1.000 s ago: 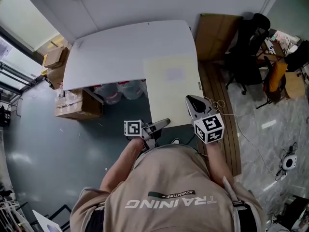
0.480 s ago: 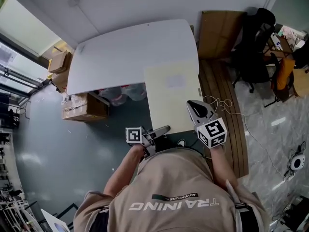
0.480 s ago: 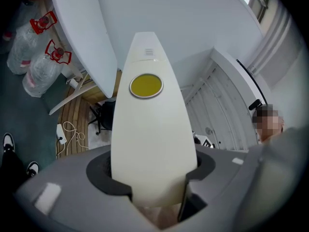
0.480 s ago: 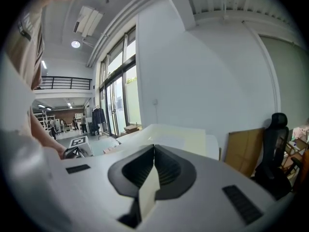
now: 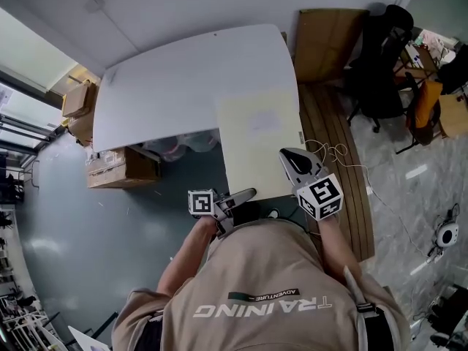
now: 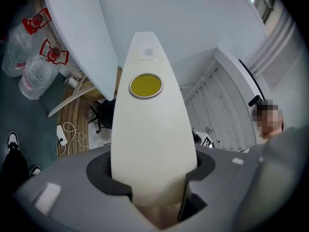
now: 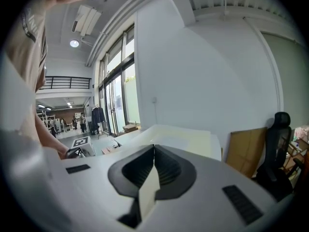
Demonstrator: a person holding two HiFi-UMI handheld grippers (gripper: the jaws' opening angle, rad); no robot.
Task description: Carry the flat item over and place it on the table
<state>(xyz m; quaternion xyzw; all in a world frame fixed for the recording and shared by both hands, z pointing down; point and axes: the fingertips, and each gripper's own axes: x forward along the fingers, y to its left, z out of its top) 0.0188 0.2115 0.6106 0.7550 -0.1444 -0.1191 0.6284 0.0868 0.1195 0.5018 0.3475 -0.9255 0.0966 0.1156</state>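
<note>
- The person [image 5: 270,291] is facing the counter [image 5: 175,86], holding a gripper in each hand.
- The right gripper [image 5: 289,156] is clamping the near right edge of the board [image 5: 257,137]. In the right gripper view, its ribbed pads [image 7: 166,170] are pressing on the thin pale edge.
- The left gripper [image 5: 246,192] is lying turned on its side at the board's near left corner, and its jaws are closing on the sheet there.
- The board is sitting flat and level. Its far part is overlapping the counter's right end, and its near end is jutting out over the floor.
- Whether the board is touching the counter cannot be told.
- Bottles [image 5: 183,141] are lying under the counter.
- Boxes [image 5: 117,168] are sitting at the counter's left.
- A chair [image 5: 380,64] is standing well off to the right.
</note>
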